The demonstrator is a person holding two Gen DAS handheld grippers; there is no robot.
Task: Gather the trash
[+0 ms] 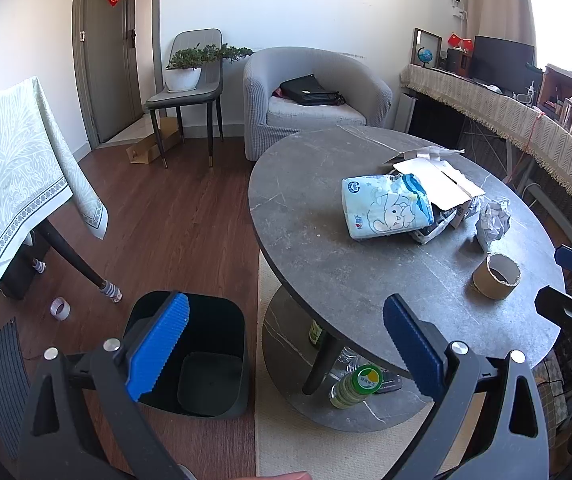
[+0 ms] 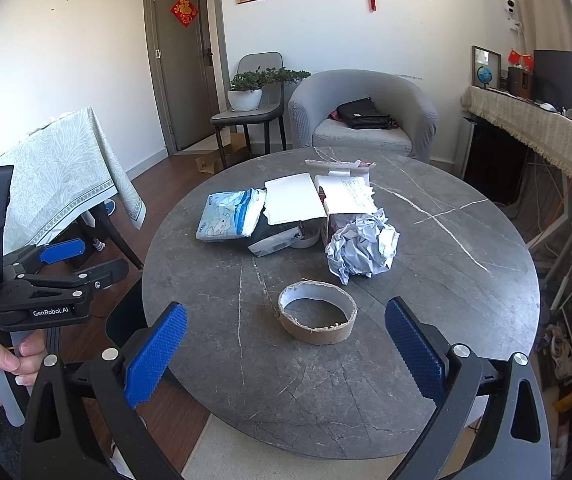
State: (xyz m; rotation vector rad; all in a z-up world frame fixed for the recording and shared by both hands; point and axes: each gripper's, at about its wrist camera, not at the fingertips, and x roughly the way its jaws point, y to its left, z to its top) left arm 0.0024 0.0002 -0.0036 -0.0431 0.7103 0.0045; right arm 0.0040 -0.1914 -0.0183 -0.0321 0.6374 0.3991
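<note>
On the round worktop (image 2: 426,248), the light, stiff cardboard ring (image 2: 317,312) lies nearest the right hand-held gripper (image 2: 286,354), jaws apart, best pinched across its wall.

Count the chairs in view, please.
2. A slim grey chair stands by the door, holding a potted plant; a round armchair sits behind the table.

The right gripper (image 2: 286,354) hangs wide open over the table (image 2: 466,280), empty, with the cardboard ring (image 2: 317,312) lying between its fingers. Crumpled paper (image 2: 360,250) sits just beyond the ring, and the left gripper (image 2: 82,262) shows at the left edge.
</note>
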